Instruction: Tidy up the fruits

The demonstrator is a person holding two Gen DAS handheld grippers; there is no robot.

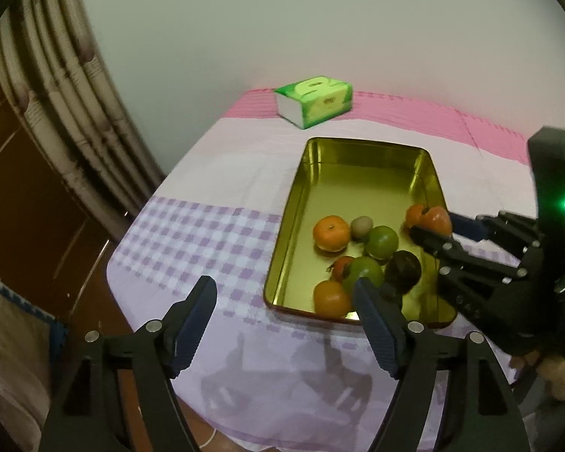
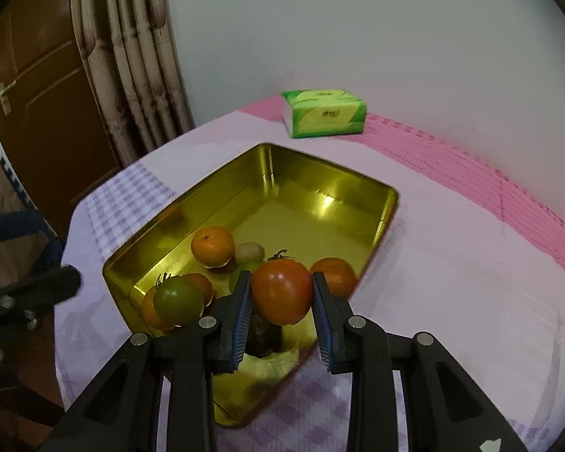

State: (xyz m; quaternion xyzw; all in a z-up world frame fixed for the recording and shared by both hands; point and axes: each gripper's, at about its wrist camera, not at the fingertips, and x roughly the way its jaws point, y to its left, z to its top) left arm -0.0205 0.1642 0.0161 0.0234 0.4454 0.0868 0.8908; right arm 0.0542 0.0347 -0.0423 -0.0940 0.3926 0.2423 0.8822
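Low at centre of the right wrist view, right gripper (image 2: 281, 293) clamped on a red tomato (image 2: 281, 290) above the gold tin tray (image 2: 312, 179), evidently for depositing among gathered fruit; left gripper (image 1: 284, 320) jaws apart, empty.

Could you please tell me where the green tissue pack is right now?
In both wrist views the green tissue pack lies at the far end of the table, on the pink strip of cloth by the wall, just beyond the gold tin tray, apart from it.
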